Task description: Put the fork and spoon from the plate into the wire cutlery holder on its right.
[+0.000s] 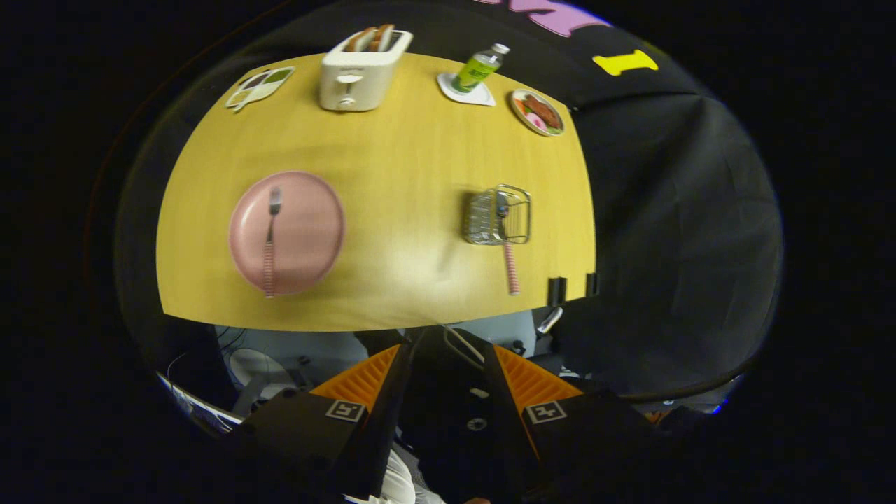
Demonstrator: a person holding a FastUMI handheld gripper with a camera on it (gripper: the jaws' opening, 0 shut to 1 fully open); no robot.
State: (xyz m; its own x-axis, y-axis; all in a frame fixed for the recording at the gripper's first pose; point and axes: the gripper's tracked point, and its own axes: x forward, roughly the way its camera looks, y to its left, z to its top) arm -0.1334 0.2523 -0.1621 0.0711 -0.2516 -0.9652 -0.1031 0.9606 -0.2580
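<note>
A pink plate lies on the yellow table, far beyond my fingers and to their left. On it rests a fork with a pink checked handle that pokes over the plate's near rim. To the plate's right stands the wire cutlery holder. A spoon leans in it, its bowl inside the wires and its pink checked handle sticking out toward me. My gripper hovers high above the table's near edge, open, with nothing between its fingers.
Along the table's far side stand a white toaster with bread, a divided tray, a green bottle on a white coaster, and a small plate of food. Black clamps grip the table's near right edge.
</note>
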